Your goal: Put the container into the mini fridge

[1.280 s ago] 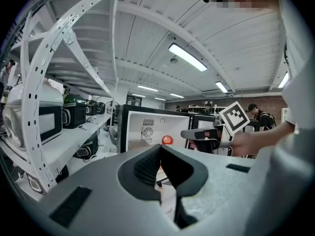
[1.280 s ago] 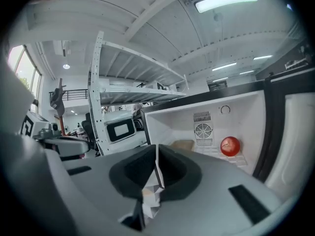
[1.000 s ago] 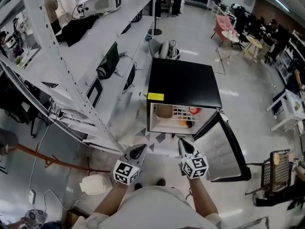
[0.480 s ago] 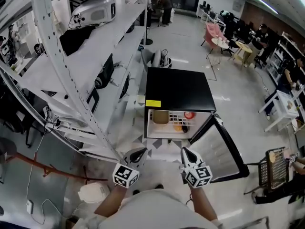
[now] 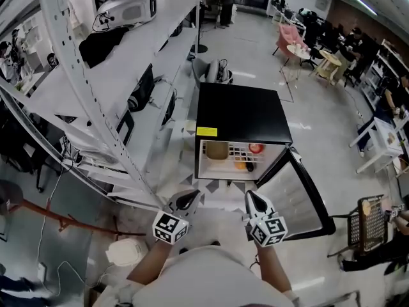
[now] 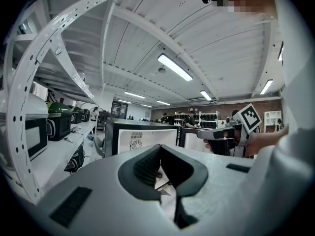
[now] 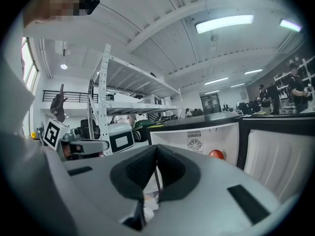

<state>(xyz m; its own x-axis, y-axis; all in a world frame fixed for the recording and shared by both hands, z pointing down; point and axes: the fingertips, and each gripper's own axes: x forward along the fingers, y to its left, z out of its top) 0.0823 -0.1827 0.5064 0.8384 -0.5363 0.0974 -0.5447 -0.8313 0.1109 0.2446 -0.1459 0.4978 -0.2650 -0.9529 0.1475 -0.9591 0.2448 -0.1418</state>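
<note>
The black mini fridge (image 5: 243, 114) stands on the floor ahead, its door (image 5: 295, 197) swung open to the right. Inside, a tan container (image 5: 217, 150) sits at the upper left, with a red item (image 5: 255, 148) and an orange one (image 5: 241, 165) beside it. My left gripper (image 5: 191, 196) and right gripper (image 5: 249, 196) hover side by side in front of the opening, both shut and empty. The left gripper view shows the left gripper (image 6: 160, 147) shut, facing the fridge (image 6: 140, 135). In the right gripper view the right gripper (image 7: 156, 148) is shut, with the red item (image 7: 216, 154) beyond.
A long white shelving rack (image 5: 96, 101) runs along the left, close to the fridge. A white lidded object (image 5: 126, 252) lies on the floor at lower left. A wire cart (image 5: 370, 226) stands at right. People, chairs and tables fill the far right.
The head view swayed slightly. Both grippers stay shut and empty in front of the open fridge, a little lower in the frame.
</note>
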